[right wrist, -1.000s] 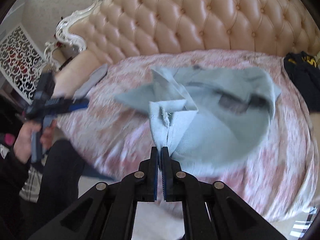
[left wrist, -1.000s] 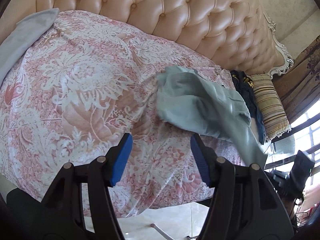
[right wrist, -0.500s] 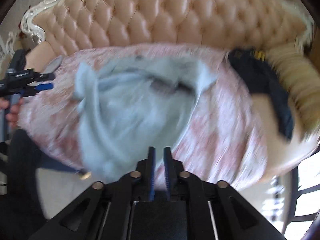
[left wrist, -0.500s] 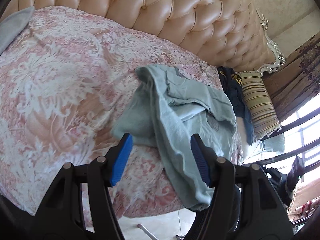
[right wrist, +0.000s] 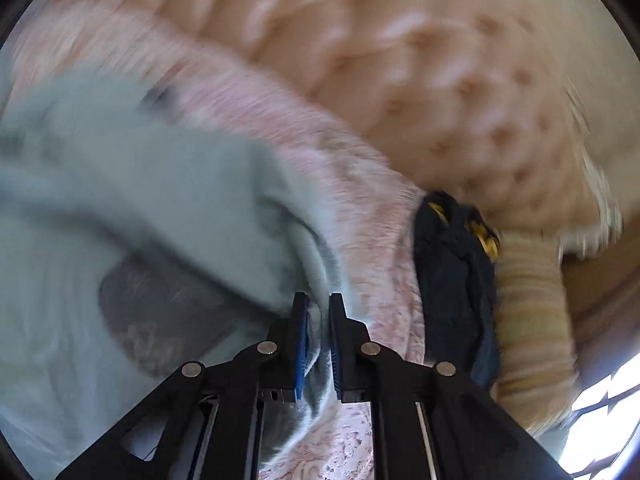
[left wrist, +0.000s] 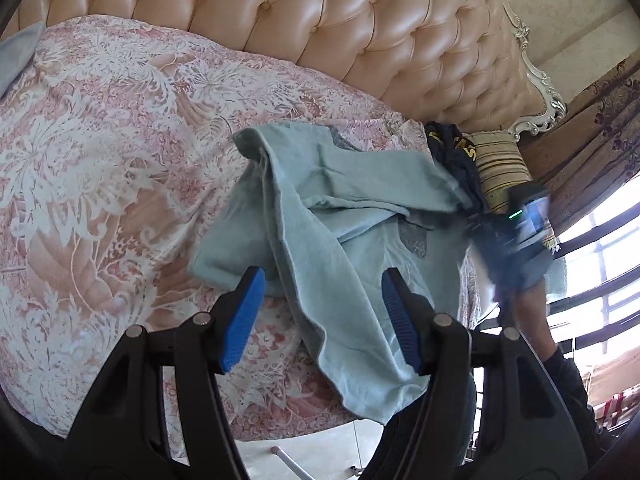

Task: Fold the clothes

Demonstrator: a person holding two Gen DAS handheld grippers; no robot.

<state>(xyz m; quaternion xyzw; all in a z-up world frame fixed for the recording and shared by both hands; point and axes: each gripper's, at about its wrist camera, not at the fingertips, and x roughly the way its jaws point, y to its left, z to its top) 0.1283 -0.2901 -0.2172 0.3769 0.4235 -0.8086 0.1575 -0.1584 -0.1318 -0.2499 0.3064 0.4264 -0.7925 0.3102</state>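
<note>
Near the bed's (left wrist: 100,184) front edge one rumpled pale-green garment (left wrist: 340,240) lay, long axis running toward the headboard and tail overhanging, directly ahead of the wide-open, empty left gripper (left wrist: 322,316), while the right gripper (right wrist: 318,336) pinched its right-hand edge, beside one dark garment (right wrist: 452,280).

Your inventory, placed from the headboard (left wrist: 360,40): glossy tufted leather. Below it, bedspread (left wrist: 100,160): matt woven floral cloth. On that, pale green garment (left wrist: 340,248): soft matt cotton-like cloth. Your left gripper (left wrist: 322,316): matt black plastic, ribbed blue pads (left wrist: 244,316).
</note>
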